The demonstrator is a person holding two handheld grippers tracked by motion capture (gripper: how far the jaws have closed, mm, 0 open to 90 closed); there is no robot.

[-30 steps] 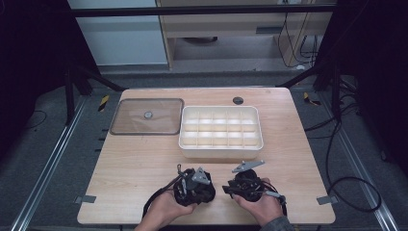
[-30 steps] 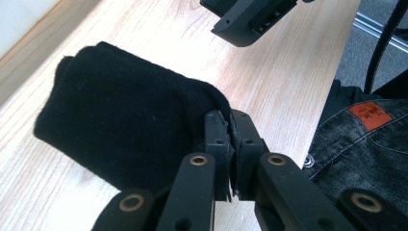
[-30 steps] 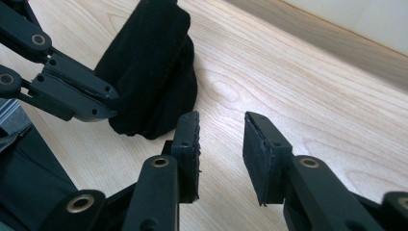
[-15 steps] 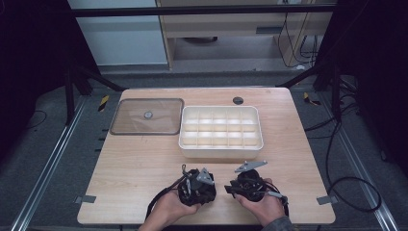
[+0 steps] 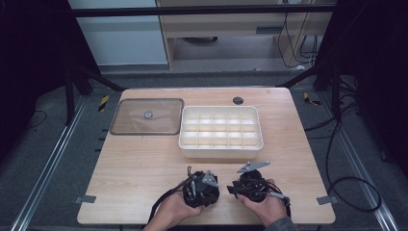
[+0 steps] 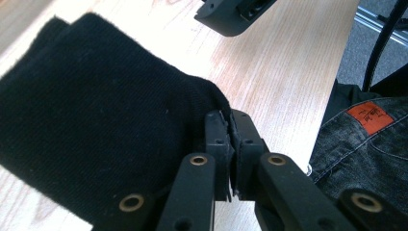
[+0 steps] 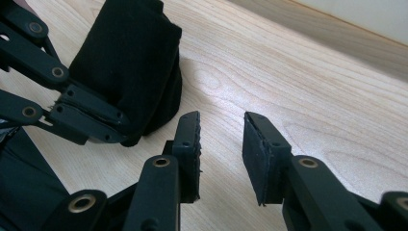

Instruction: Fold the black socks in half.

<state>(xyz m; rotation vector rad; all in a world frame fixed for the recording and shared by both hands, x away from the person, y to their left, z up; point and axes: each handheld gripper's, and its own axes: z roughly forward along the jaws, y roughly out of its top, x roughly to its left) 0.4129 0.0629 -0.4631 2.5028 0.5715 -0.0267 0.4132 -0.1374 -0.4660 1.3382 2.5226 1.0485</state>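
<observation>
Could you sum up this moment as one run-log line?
left gripper: shut on black cloth | right gripper: open, empty, beside cloth | divided tray: empty | lid: off

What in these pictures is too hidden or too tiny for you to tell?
- Black cloth: left gripper view, top and left edges cut it off, so its kind is unclear; in the high view the hands hide it.
- Small round thing on the table: high view, too small to identify.
- Divided tray: high view, too coarse to tell whether the compartments hold anything.
- Left tool: shut on the cloth's edge.
</observation>
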